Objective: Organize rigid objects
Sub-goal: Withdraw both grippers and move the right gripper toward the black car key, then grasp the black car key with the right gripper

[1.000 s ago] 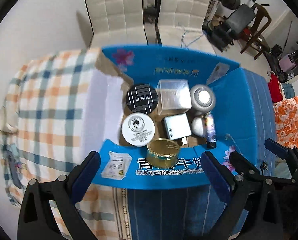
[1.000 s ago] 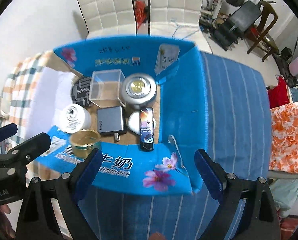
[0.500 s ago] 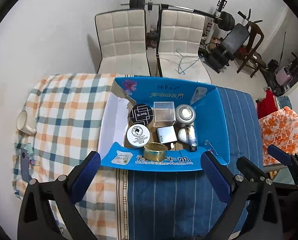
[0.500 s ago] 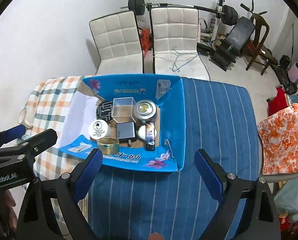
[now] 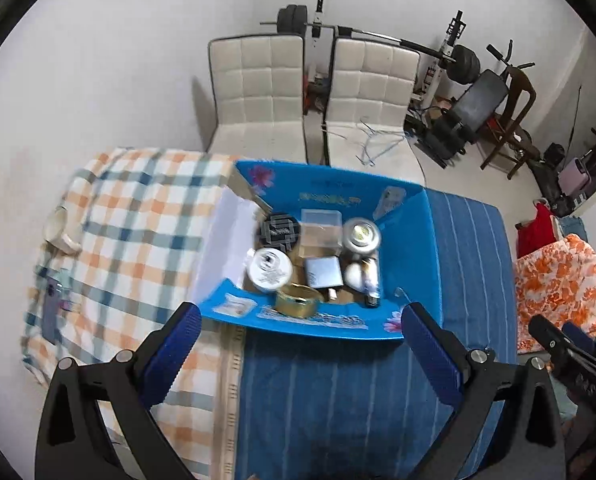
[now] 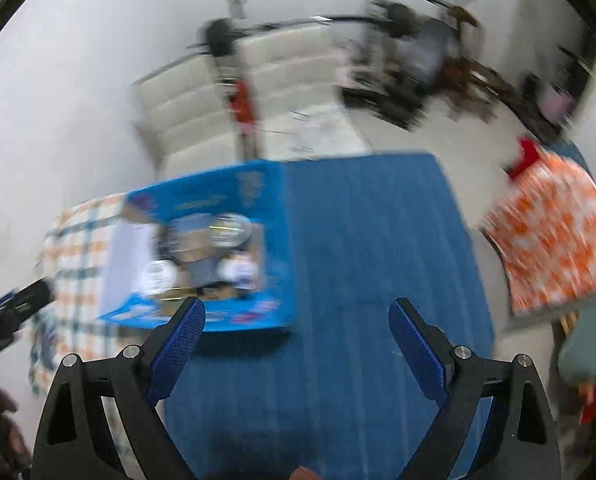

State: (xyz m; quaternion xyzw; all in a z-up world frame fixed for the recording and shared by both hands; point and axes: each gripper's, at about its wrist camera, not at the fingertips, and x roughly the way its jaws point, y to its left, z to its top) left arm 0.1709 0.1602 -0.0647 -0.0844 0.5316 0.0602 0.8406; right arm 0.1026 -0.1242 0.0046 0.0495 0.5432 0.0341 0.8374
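Tins, jars and small boxes sit packed inside the blue box (image 5: 402,248), which rests with its flaps folded open on the tabletop (image 5: 338,400), where the checked cloth (image 5: 138,240) meets the blue striped one. A black lid (image 5: 279,232), a clear cube (image 5: 320,227) and a silver tin (image 5: 362,234) line the far row; a white jar (image 5: 269,270), a grey box (image 5: 323,272) and a dark tube (image 5: 372,280) fill the near row. The gold tin (image 5: 298,300) perches on the near flap, half out of the box, probably because no flat spot is left inside.

Both tools hang high above all this. The left hand-held gripper (image 5: 298,356) has its jaws spread wide with nothing between them. The right hand-held gripper (image 6: 296,350) is likewise wide and empty, its view badly smeared, aimed more at the bare blue cloth beside the box. From that height neither is placed to grasp anything, so the sorting looks about finished, the gold tin being the one piece that might want seating properly.

A pale cup (image 5: 60,232) stands well apart at the cloth's left edge.
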